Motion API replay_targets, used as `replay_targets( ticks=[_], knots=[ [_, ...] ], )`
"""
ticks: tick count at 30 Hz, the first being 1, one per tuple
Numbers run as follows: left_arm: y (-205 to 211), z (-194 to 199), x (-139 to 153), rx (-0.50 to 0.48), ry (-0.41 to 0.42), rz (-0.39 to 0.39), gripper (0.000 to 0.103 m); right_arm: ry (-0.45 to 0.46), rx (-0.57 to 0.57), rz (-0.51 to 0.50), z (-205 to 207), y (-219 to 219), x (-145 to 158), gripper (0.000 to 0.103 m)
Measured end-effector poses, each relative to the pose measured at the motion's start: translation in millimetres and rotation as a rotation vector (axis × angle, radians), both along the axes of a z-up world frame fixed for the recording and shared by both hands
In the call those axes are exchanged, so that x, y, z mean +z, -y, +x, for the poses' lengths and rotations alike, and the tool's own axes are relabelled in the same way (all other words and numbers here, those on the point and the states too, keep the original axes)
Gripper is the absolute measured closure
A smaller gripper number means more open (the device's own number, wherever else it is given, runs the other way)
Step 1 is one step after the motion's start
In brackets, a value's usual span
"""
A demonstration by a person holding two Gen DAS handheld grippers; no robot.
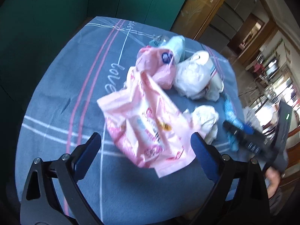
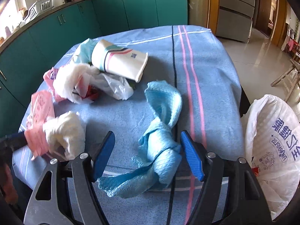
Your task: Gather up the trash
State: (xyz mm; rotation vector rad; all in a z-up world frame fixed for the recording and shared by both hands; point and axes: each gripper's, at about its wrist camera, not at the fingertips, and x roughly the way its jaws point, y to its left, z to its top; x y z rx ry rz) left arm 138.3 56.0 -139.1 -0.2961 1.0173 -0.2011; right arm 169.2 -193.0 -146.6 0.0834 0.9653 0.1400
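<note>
Right tool (image 2: 148,155) gapes wide around the twisted blue cloth (image 2: 161,131) on the surface (image 2: 215,75) — pinch its knotted middle. Left tool (image 1: 146,150), also open, straddles the pink wrapper (image 1: 148,129).

On the blue striped tablecloth (image 2: 215,71): one white paper cup with coloured stripes (image 2: 120,61), one twisted blue cloth wipe (image 2: 161,131), two pink printed plastic bags (image 1: 148,131) (image 1: 159,63), two crumpled white tissue wads (image 2: 65,131) (image 2: 69,82), and one big white printed plastic bag (image 2: 271,146) at the edge.
</note>
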Motion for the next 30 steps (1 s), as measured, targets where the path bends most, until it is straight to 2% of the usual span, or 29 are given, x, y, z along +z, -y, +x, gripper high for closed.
replay_targets(
  ticks=[4,5,7,10,13,15,17,19,20,25,27,30],
  knots=[
    [-14,16,0,0.023,-0.052,-0.190,0.006,-0.013,0.003,-0.022,-2,-2,-7,0.032],
    [-16,21,-2,0.042,-0.074,-0.222,0.006,-0.007,0.003,-0.031,-2,-3,-7,0.032],
    [-17,28,-7,0.082,-0.108,-0.231,0.006,-0.003,0.009,-0.056,-3,-6,-8,0.032],
    [-12,40,-17,0.152,-0.170,-0.137,0.007,0.006,0.012,-0.072,-3,-10,-9,0.032],
    [1,41,-11,0.130,-0.151,-0.048,0.007,0.010,0.016,-0.073,1,-12,-9,0.032],
    [5,38,-11,0.115,-0.144,-0.042,0.010,0.012,0.018,-0.074,4,-12,-9,0.032],
    [9,35,-11,0.108,-0.140,-0.032,0.022,0.017,0.018,-0.076,7,-12,-9,0.032],
    [14,32,-8,0.101,-0.116,0.009,0.029,0.021,0.018,-0.079,8,-12,-11,0.033],
    [15,30,-8,0.096,-0.108,0.027,0.035,0.026,0.020,-0.085,8,-12,-11,0.036],
    [25,21,-4,0.051,-0.053,0.101,0.056,0.061,0.025,-0.129,0,-16,-6,0.069],
    [25,13,2,0.044,-0.033,0.119,0.059,0.071,0.027,-0.121,-3,-13,-2,0.073],
    [27,3,16,0.037,0.023,0.143,0.060,0.086,0.018,-0.093,-9,-5,6,0.073]
  ],
)
